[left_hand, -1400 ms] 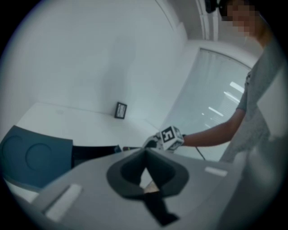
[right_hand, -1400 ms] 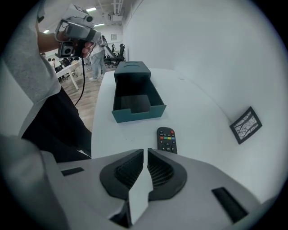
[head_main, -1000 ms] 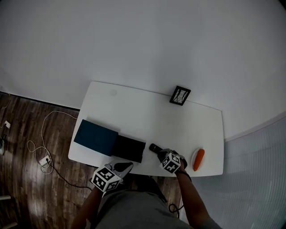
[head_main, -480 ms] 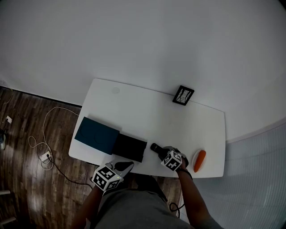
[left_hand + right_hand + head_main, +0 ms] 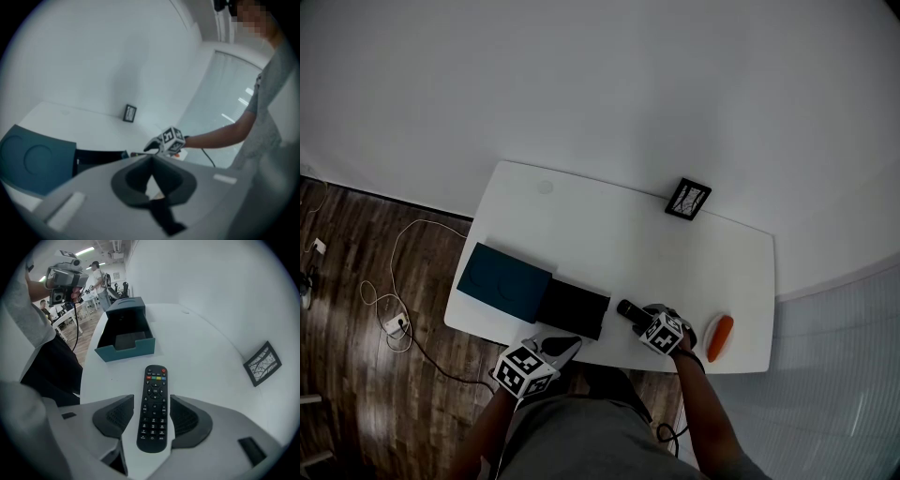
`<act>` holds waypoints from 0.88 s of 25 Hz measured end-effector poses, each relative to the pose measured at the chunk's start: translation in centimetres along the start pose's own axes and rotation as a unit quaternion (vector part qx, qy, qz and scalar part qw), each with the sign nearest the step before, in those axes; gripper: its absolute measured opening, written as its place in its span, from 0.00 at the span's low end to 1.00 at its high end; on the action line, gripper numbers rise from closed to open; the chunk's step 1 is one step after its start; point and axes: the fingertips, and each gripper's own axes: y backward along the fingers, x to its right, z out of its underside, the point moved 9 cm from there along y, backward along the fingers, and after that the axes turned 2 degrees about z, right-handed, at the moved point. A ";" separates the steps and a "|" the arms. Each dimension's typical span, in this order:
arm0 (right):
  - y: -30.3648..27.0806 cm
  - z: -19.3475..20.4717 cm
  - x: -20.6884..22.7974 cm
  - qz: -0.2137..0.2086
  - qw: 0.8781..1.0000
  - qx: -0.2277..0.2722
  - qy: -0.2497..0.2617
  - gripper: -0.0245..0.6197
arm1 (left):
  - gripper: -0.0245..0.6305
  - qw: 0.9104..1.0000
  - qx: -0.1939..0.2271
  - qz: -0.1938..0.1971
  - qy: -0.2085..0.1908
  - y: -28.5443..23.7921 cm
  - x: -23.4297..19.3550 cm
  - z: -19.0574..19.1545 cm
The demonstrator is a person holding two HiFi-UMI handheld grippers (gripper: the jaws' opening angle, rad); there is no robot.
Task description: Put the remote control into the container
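Note:
The black remote control (image 5: 154,404) lies flat on the white table (image 5: 201,352), its buttons up, between the jaws of my right gripper (image 5: 151,401). Those jaws are opening, with a gap on each side of the remote, so neither pad presses it. In the head view the remote (image 5: 627,308) sits near the table's front edge, just right of the container (image 5: 572,310). The container (image 5: 125,338) is a teal box with a black inside, and its lid (image 5: 504,281) is folded open to the left. My left gripper (image 5: 555,347) hangs off the table's front edge, its jaws (image 5: 151,160) together and empty.
A small framed picture (image 5: 688,199) stands at the table's back edge. At the right end an orange carrot-like thing (image 5: 719,337) lies on a white dish. A cable (image 5: 394,281) trails over the wooden floor on the left. People stand far behind the container in the right gripper view.
Both grippers and the remote keep their places at the front edge. The head view has shifted slightly. Jaw movement is too small to make out there.

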 end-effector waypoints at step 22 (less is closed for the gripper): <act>-2.0 1.1 0.8 -0.046 0.998 0.008 -0.039 0.39 | 0.04 1.000 -0.014 -0.005 0.005 0.0 -0.5 -0.1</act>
